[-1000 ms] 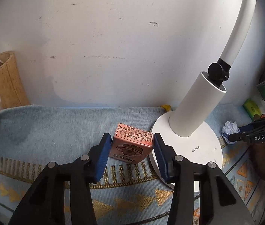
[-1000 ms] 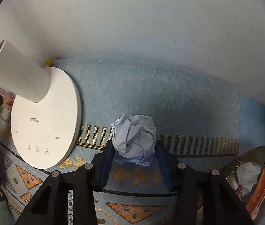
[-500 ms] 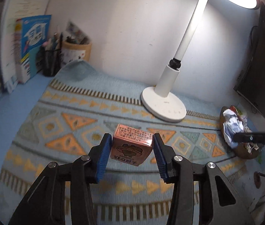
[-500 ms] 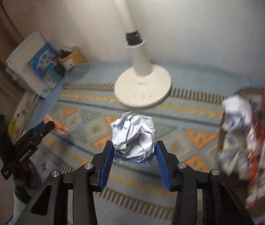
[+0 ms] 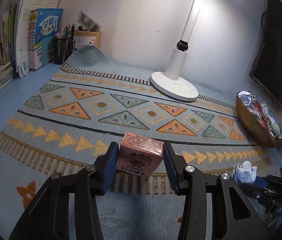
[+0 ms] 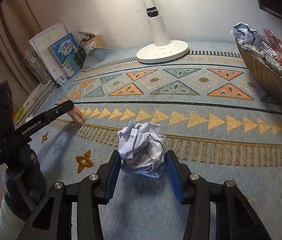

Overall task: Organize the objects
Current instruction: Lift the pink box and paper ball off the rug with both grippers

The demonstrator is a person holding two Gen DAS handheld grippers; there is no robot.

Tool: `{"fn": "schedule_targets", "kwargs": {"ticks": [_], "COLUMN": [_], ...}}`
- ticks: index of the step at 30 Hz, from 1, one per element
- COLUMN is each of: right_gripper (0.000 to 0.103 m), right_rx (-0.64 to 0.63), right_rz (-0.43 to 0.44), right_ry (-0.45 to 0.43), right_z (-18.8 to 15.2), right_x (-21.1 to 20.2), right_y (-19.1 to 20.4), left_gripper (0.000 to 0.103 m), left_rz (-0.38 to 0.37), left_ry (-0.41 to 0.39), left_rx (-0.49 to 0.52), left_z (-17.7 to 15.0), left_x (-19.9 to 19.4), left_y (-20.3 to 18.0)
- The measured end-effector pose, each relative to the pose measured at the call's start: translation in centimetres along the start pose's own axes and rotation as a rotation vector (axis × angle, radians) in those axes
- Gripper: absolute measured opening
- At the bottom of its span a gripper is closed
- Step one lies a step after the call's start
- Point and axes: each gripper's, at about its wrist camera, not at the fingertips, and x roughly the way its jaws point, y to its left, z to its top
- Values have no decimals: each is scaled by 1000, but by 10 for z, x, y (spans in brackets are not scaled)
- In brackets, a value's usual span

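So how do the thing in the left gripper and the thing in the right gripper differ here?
The left gripper holds a pink box: rigid, flat-sided, printed with text and a cartoon. The right gripper holds a crumpled paper ball: whitish-blue, irregular, creased and unprinted. The box fills the space between its pads squarely; the paper ball bulges above its pads. Both are clamped between blue pads over the patterned mat.

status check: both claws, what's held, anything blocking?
Left claw shut on pink box. Right claw shut on crumpled paper ball. Both over the patterned mat. Wicker basket already heaped; lamp base clear of both.
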Motion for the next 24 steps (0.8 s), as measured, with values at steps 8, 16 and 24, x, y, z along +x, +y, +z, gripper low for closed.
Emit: {"fn": "schedule_targets", "kwargs": {"ticks": [8, 16, 24], "right_gripper": [46, 46, 85], "right_rx": [-69, -38, 40], "right_rz": [-52, -54, 10], "right_ry": [-10, -15, 17], "right_z": [-6, -7, -9], "right_x": [7, 7, 5], "right_y": [16, 14, 3], "left_gripper": [44, 44, 44], "left_rz": [-3, 13, -2], "left_ry": [7, 4, 9], "left_rx": [-5, -14, -19], "left_z": [-1, 0, 0], "left_x": [1, 1, 2], "left_y": [1, 1, 2]}}
